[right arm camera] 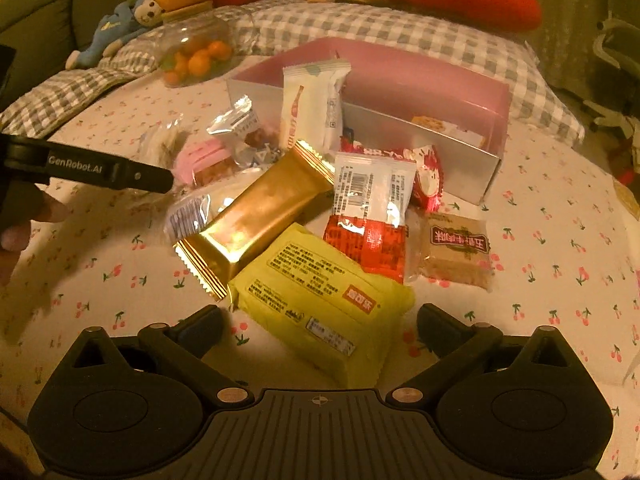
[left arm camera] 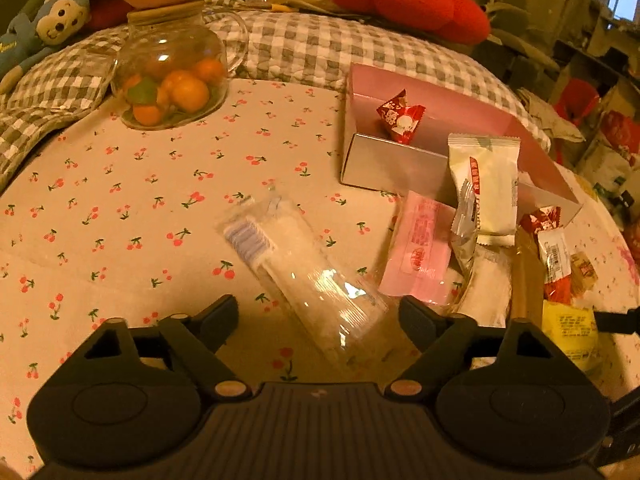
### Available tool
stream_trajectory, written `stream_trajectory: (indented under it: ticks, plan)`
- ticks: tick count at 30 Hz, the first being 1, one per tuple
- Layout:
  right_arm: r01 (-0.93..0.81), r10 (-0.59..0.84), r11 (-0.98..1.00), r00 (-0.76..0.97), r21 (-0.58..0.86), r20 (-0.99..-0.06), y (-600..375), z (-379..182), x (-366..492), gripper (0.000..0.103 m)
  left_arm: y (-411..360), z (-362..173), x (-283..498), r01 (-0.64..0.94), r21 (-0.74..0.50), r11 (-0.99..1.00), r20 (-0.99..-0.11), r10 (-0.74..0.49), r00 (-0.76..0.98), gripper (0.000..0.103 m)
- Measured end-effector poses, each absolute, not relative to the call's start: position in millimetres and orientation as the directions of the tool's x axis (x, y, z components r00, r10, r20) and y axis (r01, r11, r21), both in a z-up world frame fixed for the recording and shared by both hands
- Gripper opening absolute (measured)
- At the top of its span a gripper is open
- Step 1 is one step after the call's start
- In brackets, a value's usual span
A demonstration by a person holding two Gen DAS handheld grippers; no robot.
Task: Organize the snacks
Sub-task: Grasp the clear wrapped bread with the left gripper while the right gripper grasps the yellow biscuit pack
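Lying between spread left jaws, untouched: clear packet; yellow packet between spread right jaws.

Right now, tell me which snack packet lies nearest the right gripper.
The yellow packet: it lies flat between the open right gripper's fingers, while the gold bar and red-and-white packet sit farther back.

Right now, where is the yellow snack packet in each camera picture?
Left wrist view: the yellow snack packet peeks in at the lower right edge, mostly hidden.
Right wrist view: it lies low in the middle, just ahead of the claw.
Shared landmark: the pink box.
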State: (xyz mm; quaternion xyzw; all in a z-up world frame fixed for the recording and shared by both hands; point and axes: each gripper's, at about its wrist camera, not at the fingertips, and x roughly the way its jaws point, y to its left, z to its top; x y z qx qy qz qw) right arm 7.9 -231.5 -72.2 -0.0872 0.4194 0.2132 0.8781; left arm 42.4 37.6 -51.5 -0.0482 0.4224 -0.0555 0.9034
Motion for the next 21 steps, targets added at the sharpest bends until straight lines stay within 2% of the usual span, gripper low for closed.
stream_trajectory:
  ticks: [4, 10, 19, 20, 21]
  plan:
    - [-0.431, 0.281, 0.902, 0.550, 0.021, -0.786, -225.9, -70.5, 11.0, 0.103, 42.6, -49.8, 43.3, 0.068, -0.128, 0.989, -0.762, -0.142, 0.631, 0.067]
    - [-0.427, 0.264, 0.904, 0.563, -0.002, -0.783, -221.4, -69.9, 8.1, 0.103, 49.7, -49.0, 40.9, 0.071, -0.132, 0.989, -0.763, -0.147, 0.629, 0.058]
    - [-0.469, 0.299, 0.883, 0.548, 0.009, -0.781, -214.9, -67.8, 2.0, 0.103, 67.4, -47.3, 37.5, 0.027, -0.131, 0.991, -0.775, -0.120, 0.620, 0.058]
    - [-0.490, 0.320, 0.872, 0.535, 0.022, -0.782, -213.8, -67.0, 0.2, 0.103, 69.4, -46.6, 37.8, 0.032, -0.144, 0.989, -0.774, -0.133, 0.619, 0.060]
    - [-0.508, 0.339, 0.861, 0.524, 0.033, -0.781, -213.3, -65.9, -1.3, 0.103, 70.4, -46.4, 38.8, 0.041, -0.157, 0.987, -0.775, -0.149, 0.615, 0.067]
